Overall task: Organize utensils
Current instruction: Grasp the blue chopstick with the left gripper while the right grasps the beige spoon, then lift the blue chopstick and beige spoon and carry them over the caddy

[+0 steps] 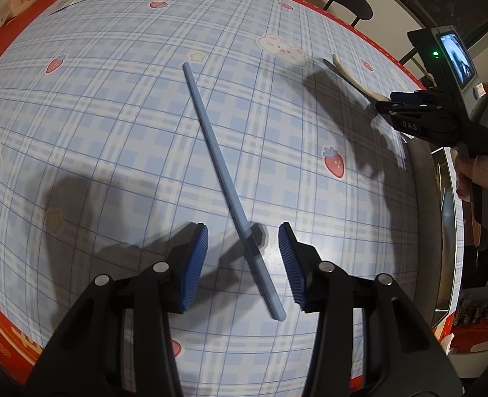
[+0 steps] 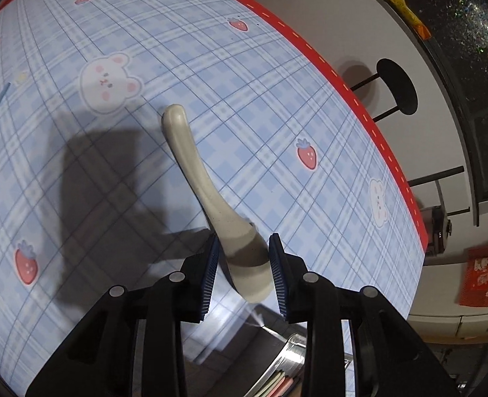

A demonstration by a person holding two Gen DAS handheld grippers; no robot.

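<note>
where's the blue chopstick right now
The blue chopstick lies diagonally on the plaid tablecloth; in the left wrist view its near end sits between the open left hand-held gripper pads, untouched.

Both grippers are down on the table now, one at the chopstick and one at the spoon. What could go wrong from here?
1. The left gripper straddles the blue chopstick with neither pad touching it; the chopstick lies slantwise between the pads, so closing may spin it.
2. The right gripper pinches only the bowl of the white spoon; its long handle could tip or slip on lifting.
</note>
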